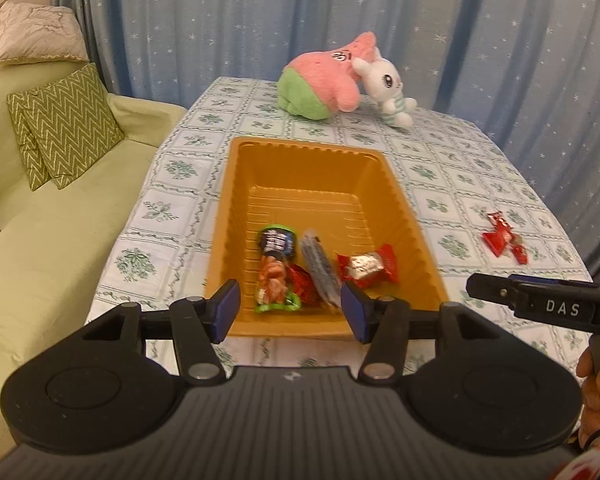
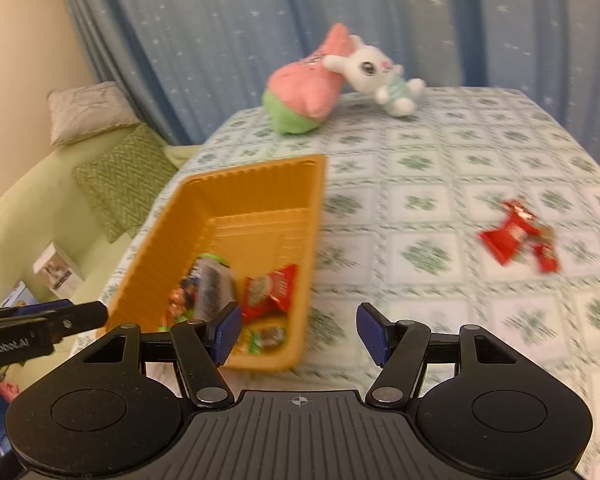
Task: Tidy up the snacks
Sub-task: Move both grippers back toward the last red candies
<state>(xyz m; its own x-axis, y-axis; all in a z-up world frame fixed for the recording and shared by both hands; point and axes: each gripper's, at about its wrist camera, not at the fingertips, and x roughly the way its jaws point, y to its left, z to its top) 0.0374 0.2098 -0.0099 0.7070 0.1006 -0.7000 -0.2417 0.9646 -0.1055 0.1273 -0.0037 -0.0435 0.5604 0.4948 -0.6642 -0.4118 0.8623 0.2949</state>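
Note:
An orange plastic tray (image 1: 312, 152) (image 2: 252, 168) stands on the patterned tablecloth. At its near end lie a green and black snack pack (image 1: 276, 268), a dark grey stick pack (image 1: 320, 272) and a red and silver wrapper (image 1: 370, 268) (image 2: 272, 290). My left gripper (image 1: 292, 310) hovers over the tray's near rim, open, with nothing between its blue pads. My right gripper (image 2: 300, 332) is open and empty just right of the tray's near corner. Two red wrapped snacks (image 1: 500, 236) (image 2: 508, 236) lie loose on the cloth to the right.
A pink and green plush (image 1: 324, 76) and a white rabbit plush (image 1: 388, 88) lie at the table's far end before a blue starred curtain. A green sofa (image 1: 60, 240) with zigzag cushions borders the table's left edge. A hand (image 1: 596, 392) holds the right gripper's handle.

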